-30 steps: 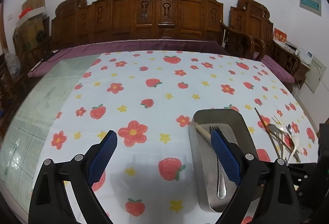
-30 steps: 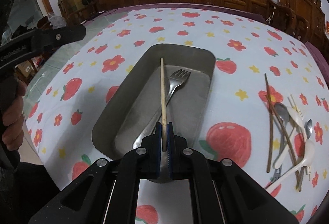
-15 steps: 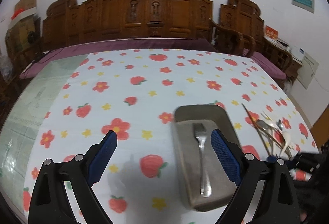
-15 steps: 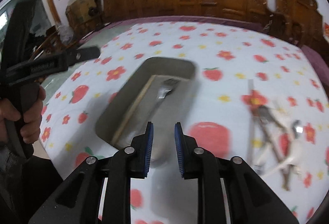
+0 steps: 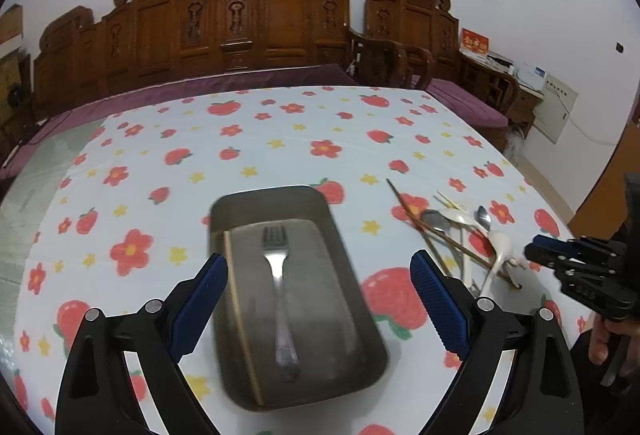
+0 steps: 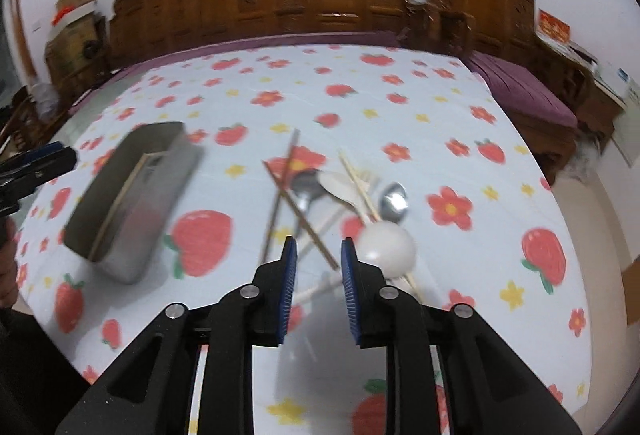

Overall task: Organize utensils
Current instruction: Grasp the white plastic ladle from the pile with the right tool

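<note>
Our left gripper [image 5: 318, 289] gapes wide above the metal tray [image 5: 320, 211], which holds a fork [image 5: 278, 275], tines pointing away from us, and a chopstick [image 5: 240, 315] along its left wall. Our right gripper [image 6: 318, 285], fingers narrowly apart and empty, hovers over the loose utensil pile [image 6: 340, 203] right of the tray.

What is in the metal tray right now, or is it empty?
Not empty. The rectangular grey metal tray holds a silver metal fork lying flat along its middle and a single pale wooden chopstick along its left wall.
</note>
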### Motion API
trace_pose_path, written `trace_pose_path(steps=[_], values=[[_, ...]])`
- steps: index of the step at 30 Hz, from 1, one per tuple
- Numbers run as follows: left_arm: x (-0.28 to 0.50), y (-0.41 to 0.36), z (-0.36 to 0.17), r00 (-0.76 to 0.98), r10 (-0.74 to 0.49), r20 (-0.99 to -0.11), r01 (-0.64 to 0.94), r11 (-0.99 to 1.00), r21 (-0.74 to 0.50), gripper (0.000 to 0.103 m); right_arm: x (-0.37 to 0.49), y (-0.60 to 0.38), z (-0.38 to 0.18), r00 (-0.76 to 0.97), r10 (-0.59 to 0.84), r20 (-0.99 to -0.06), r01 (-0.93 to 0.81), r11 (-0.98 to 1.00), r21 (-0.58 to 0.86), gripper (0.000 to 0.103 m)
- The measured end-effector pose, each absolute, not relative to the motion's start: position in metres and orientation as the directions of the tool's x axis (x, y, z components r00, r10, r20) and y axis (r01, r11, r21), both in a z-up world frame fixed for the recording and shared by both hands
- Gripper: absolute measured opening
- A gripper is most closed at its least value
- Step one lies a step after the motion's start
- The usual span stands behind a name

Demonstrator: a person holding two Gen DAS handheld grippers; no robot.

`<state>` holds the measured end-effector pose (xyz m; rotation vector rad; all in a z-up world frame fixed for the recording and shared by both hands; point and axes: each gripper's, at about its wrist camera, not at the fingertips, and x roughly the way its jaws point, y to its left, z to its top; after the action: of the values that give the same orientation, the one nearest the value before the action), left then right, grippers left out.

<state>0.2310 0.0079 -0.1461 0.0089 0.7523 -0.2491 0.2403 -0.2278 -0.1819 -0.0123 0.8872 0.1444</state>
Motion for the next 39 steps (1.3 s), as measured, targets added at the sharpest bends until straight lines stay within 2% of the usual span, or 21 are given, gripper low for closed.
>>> trace_pose_path(steps=[2,12,27,28,31,39], values=[[0.228,-0.002,-0.149,0.703,-0.226,-0.675,0.238,0.968,-0.076,0.089,0.243,-0.233,-0.193,0.609,0.107,-0.786,-0.111,0.993,0.050,0.034],[0.222,-0.032,-0.160,0.684,-0.266,-0.679,0.281,0.955,-0.091,0.089,0.258,-0.238,-0.237,0.541,0.131,-0.831,-0.053,0.991,0.122,0.035],[0.220,-0.043,-0.167,0.669,-0.276,-0.690,0.305,0.949,-0.083,0.089,0.277,-0.241,-0.251,0.545,0.127,-0.829,0.010,0.987,0.158,0.034],[0.219,-0.044,-0.167,0.669,-0.275,-0.691,0.307,0.948,-0.080,0.089,0.277,-0.241,-0.250,0.546,0.123,-0.829,0.008,0.988,0.152,0.034],[0.219,-0.047,-0.168,0.667,-0.275,-0.693,0.310,0.948,-0.078,0.089,0.277,-0.243,-0.251,0.547,0.123,-0.828,0.009,0.988,0.154,0.022],[0.218,-0.056,-0.174,0.659,-0.272,-0.702,0.325,0.944,-0.061,0.089,0.272,-0.249,-0.243,0.569,0.145,-0.809,0.006,0.984,0.180,0.008]])
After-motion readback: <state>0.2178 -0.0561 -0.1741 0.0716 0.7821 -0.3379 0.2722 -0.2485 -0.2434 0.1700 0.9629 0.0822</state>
